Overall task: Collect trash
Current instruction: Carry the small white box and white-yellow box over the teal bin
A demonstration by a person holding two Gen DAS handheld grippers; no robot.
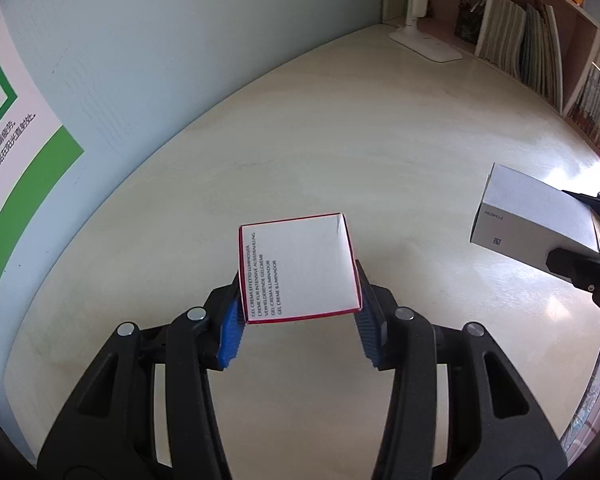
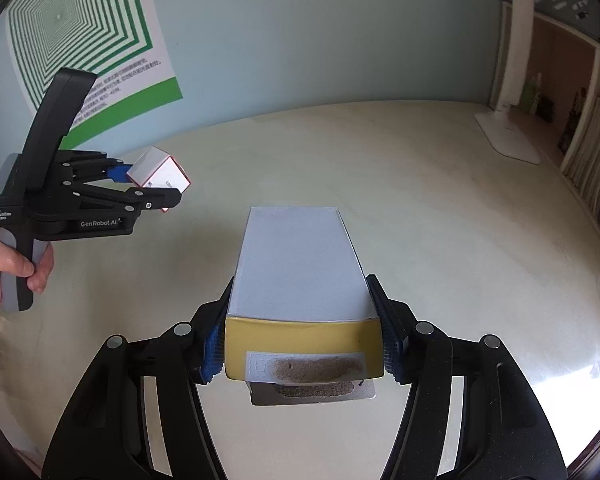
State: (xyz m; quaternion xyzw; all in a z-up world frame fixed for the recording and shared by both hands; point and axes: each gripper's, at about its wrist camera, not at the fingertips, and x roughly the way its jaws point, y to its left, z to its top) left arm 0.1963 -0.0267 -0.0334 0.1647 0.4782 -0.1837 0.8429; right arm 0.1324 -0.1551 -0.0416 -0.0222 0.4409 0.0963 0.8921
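I see a white red-edged carton point(image 1: 300, 268), a grey box with gold end point(image 2: 300, 268), blue pads on black fingers point(image 1: 230, 332), a cream counter point(image 1: 380, 140), and a green-striped poster point(image 2: 80, 20).

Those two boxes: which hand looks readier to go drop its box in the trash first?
Neither, really. The left gripper clamps the small red-edged box, the right gripper the longer grey box, both lifted off the table. No trash bin shows in either view, so I cannot rank them.

I see the worktop point(image 2: 380, 168) bare and wide beneath and ahead of both tools, so either can pass freely across its middle. At the far right a white lamp point(image 2: 508, 136) and the bookshelf point(image 1: 540, 40) block the way, and the wall point(image 1: 180, 60) closes the left side.
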